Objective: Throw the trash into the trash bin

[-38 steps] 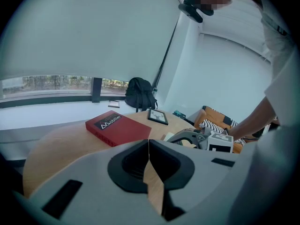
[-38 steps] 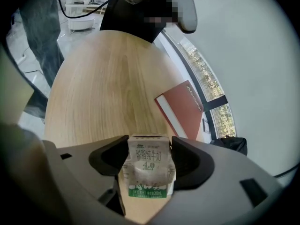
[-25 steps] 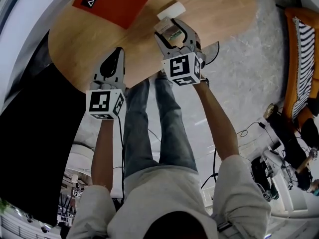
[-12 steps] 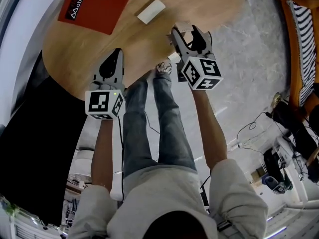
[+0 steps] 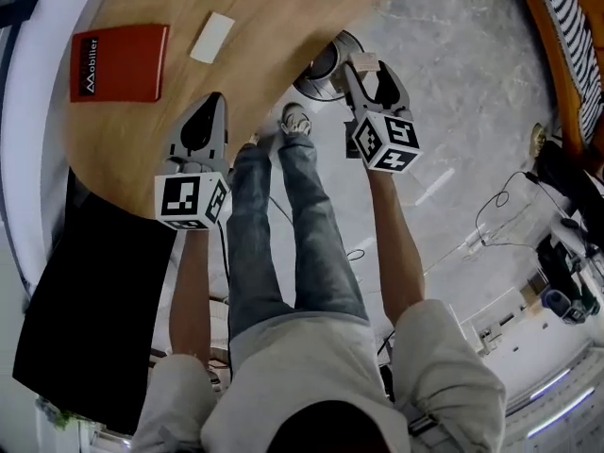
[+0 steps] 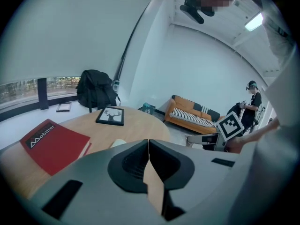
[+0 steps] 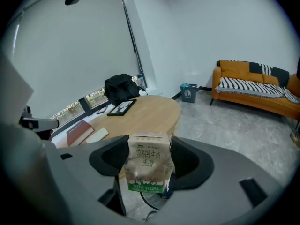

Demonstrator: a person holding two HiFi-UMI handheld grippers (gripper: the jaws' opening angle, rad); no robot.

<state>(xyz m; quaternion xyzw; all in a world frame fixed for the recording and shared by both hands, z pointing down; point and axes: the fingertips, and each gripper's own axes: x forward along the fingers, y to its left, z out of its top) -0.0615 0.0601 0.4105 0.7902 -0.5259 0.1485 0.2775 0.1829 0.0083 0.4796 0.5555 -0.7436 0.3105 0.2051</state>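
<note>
Right gripper (image 5: 368, 70) fingers clenching milk carton (image 7: 146, 165), hovering near trash bin (image 5: 319, 72) for drop; left gripper (image 6: 148, 145) fingers pressed together, empty, idling over surface (image 5: 283, 26).

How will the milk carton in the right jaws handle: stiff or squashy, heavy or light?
The carton looks dented and creased, so it is probably soft and may crush further under the jaws. It is likely near empty, so light.
</note>
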